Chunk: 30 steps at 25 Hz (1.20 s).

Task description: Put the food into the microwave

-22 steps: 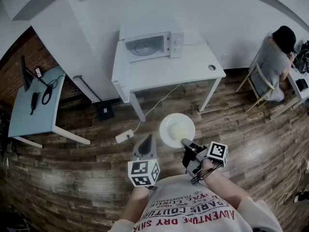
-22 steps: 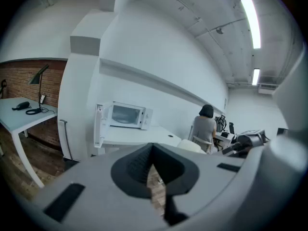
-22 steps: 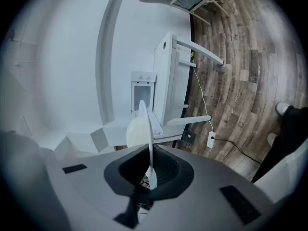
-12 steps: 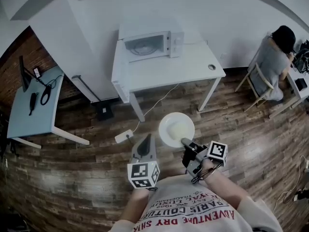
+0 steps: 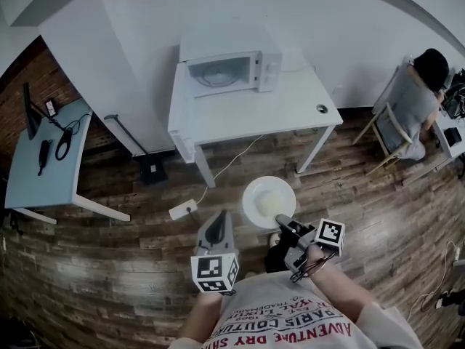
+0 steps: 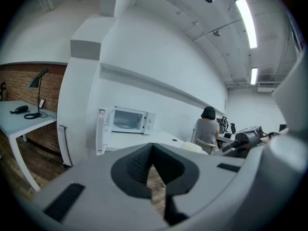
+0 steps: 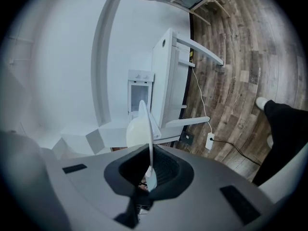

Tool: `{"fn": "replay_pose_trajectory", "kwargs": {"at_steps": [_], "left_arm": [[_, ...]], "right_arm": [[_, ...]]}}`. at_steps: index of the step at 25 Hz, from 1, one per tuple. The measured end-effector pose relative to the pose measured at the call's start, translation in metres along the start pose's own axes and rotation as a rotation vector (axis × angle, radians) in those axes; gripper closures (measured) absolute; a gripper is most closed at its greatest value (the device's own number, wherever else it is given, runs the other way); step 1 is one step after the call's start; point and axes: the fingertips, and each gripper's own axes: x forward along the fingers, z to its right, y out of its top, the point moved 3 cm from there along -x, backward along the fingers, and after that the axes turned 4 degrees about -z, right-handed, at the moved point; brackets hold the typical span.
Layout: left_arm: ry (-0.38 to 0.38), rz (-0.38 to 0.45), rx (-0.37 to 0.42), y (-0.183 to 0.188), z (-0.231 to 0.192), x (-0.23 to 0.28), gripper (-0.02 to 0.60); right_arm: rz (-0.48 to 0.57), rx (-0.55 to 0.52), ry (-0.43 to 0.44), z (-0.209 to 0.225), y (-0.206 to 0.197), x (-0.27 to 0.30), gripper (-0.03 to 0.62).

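A white plate [image 5: 269, 201] bearing a pale mound of food [image 5: 272, 204] hangs level over the wooden floor. My right gripper [image 5: 280, 219] is shut on its near rim. In the right gripper view the plate [image 7: 146, 121] shows edge-on between the jaws, the food [image 7: 134, 133] on its left face. My left gripper [image 5: 221, 215] floats left of the plate, shut and holding nothing; its jaws [image 6: 153, 147] meet in a narrow slit. The white microwave [image 5: 229, 62] stands at the back left of a white table [image 5: 283, 104], its door [image 6: 100, 131] swung open to the left.
A pale side table [image 5: 43, 158] with a lamp and a handset stands at the left. A person sits on a chair [image 5: 410, 107] at the far right. A power strip [image 5: 182, 209] and its cable lie on the floor in front of the table.
The whole view has shifted slightly; both grippers and the plate sit a little lower in the picture, and a dark shoe now shows under the plate. The grip on the plate is unchanged.
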Motion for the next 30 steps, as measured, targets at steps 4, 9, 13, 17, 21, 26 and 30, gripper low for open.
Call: {"fn": "replay_pose_trajectory", "kwargs": {"at_steps": [4, 9, 13, 17, 21, 26, 30], "left_arm": [[0.012, -0.017, -0.003, 0.005, -0.005, 0.033, 0.578], [0.039, -0.001, 0.036, 0.029, -0.004, 0.089, 0.578], [0.075, 0.021, 0.03, 0.055, -0.004, 0.146, 0.578], [0.108, 0.044, 0.012, 0.079, -0.005, 0.199, 0.578], [0.142, 0.058, -0.014, 0.094, -0.009, 0.244, 0.578], [0.133, 0.047, -0.056, 0.106, -0.014, 0.288, 0.578], [0.125, 0.04, -0.05, 0.118, -0.03, 0.313, 0.578]], "right_arm": [[-0.015, 0.011, -0.005, -0.001, 0.032, 0.02, 0.574], [-0.054, 0.002, 0.019, -0.018, 0.088, 0.054, 0.574], [-0.099, -0.009, 0.039, -0.034, 0.14, 0.083, 0.574], [-0.129, -0.015, 0.026, -0.046, 0.197, 0.108, 0.574], [-0.156, -0.043, 0.02, -0.063, 0.245, 0.133, 0.574], [-0.158, -0.054, 0.016, -0.076, 0.288, 0.162, 0.574], [-0.146, -0.041, 0.008, -0.082, 0.306, 0.187, 0.574]]}}
